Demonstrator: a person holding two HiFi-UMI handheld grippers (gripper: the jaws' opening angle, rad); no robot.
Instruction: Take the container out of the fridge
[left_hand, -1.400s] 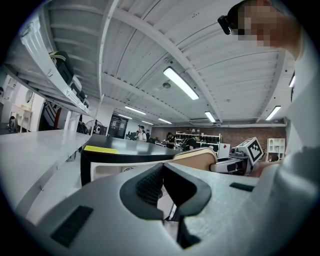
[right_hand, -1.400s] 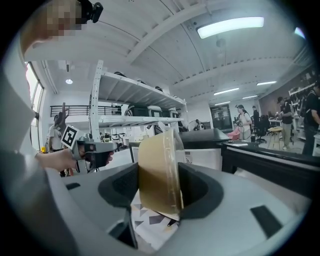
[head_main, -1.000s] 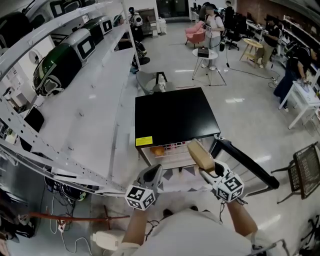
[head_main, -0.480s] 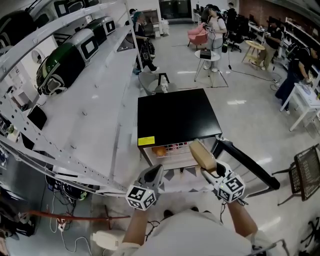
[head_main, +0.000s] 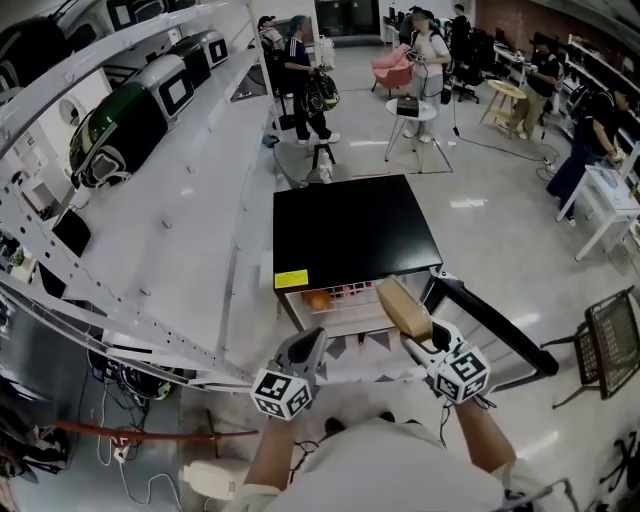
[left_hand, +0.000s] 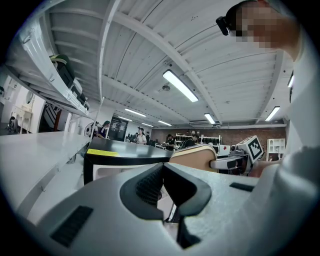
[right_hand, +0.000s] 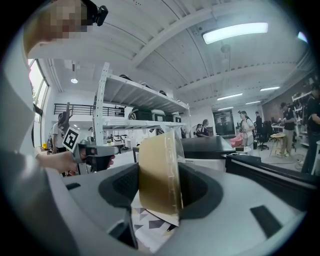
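Tan rectangular lidded container (head_main: 403, 308) sits clamped in the right gripper (head_main: 418, 334) fingers, over the open black fridge's (head_main: 350, 230) front edge; left gripper (left_hand: 162, 176) fingers pressed together.

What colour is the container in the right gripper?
The container is tan; right gripper view shows it best.
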